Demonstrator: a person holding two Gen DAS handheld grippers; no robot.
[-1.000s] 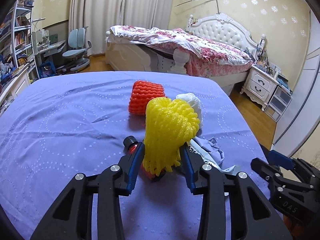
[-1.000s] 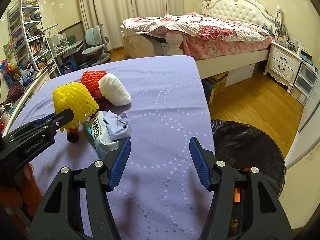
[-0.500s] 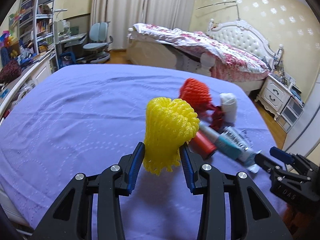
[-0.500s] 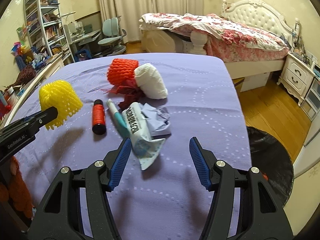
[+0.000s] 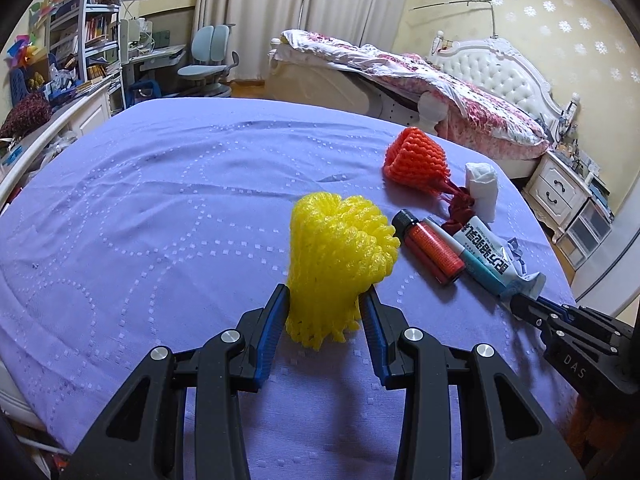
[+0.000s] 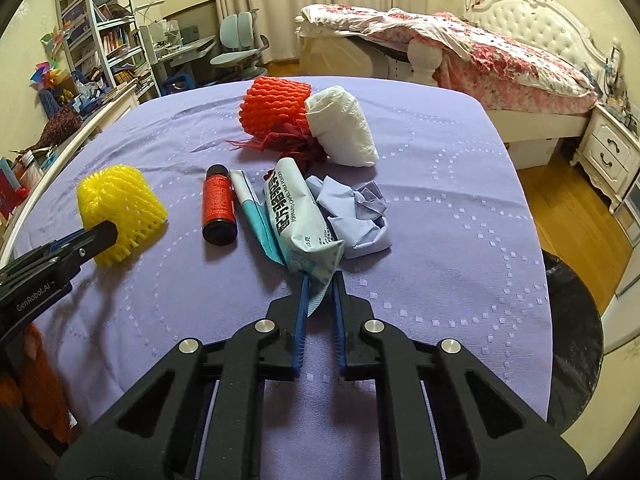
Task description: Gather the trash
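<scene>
My left gripper is shut on a yellow foam fruit net and holds it just over the purple tablecloth, left of the trash pile. My right gripper is shut on the near end of a pale blue wipes packet. Beside the packet lie a red bottle, a teal tube and crumpled blue paper. Farther back are an orange foam net and a white paper wad. In the right wrist view the yellow net shows at the left.
A bin lined with a black bag stands on the wooden floor off the table's right edge. A bed and nightstand lie beyond. Shelves and a desk with a chair fill the far left.
The right gripper came up to the wipes packet and shut on its near end. The left gripper carried the yellow net leftward, away from the pile.
</scene>
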